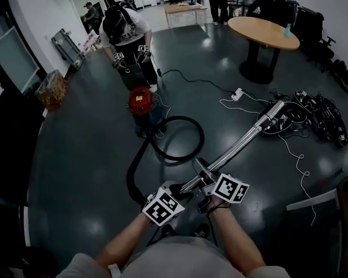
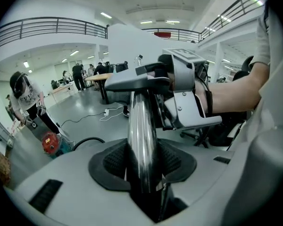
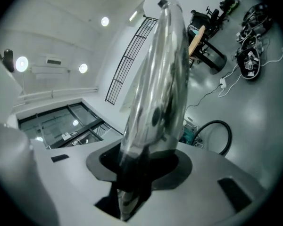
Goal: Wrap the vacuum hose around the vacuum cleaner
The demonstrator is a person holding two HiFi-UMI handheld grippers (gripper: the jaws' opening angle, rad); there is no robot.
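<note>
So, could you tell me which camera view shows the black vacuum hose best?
The head view: the hose lies looped on the floor from the red vacuum cleaner toward the wand. The left gripper view shows only a short arc of hose, the right gripper view a partial loop.

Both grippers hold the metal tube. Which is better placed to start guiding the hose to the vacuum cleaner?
Probably left: the left gripper clamps the metal tube nearest the hose, which loops to the vacuum cleaner; the right gripper grips farther up.
</note>
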